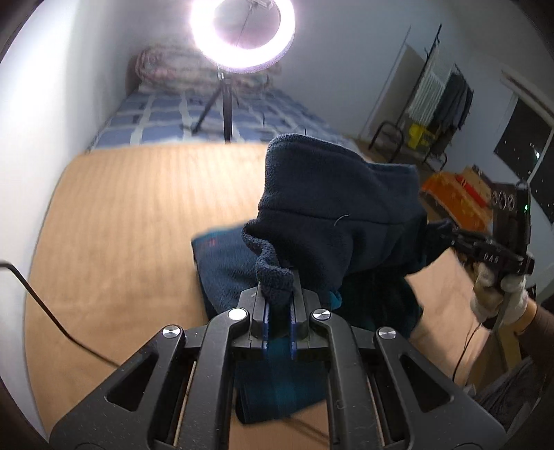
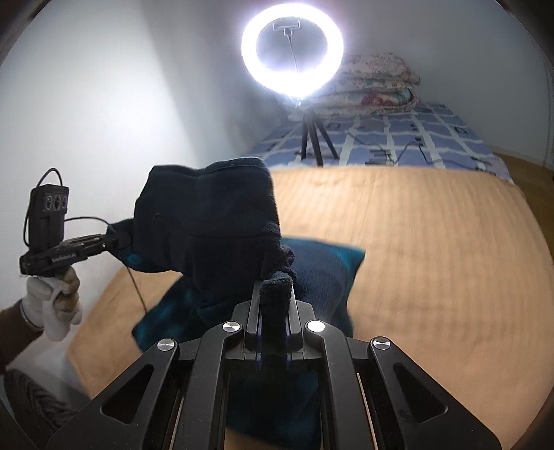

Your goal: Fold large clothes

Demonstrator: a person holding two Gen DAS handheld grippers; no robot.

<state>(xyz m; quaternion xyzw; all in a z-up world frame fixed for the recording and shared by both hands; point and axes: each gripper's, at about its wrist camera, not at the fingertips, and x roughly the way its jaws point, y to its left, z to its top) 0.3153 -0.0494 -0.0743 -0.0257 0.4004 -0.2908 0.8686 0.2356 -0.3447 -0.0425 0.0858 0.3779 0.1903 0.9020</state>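
Note:
A dark navy fleece garment [image 1: 332, 194] hangs lifted above the tan mat [image 1: 138, 214], stretched between both grippers. My left gripper [image 1: 278, 294] is shut on a rolled hem of the fleece. In the left wrist view my right gripper [image 1: 450, 239] comes in from the right, shut on another edge and held by a white-gloved hand [image 1: 498, 294]. In the right wrist view my right gripper [image 2: 275, 297] pinches a fold of the fleece [image 2: 214, 214], while the left gripper [image 2: 117, 240] grips its far-left edge. The lower part of the garment [image 2: 322, 273] lies on the mat [image 2: 432, 259].
A lit ring light [image 1: 242, 31] on a black tripod [image 1: 226, 110] stands at the mat's far edge, on a blue checked bedsheet [image 1: 166, 117] with stacked quilts [image 2: 374, 86] behind. A white wall runs along the left. A clothes rack [image 1: 446, 100] and an orange box [image 1: 457, 194] stand at right.

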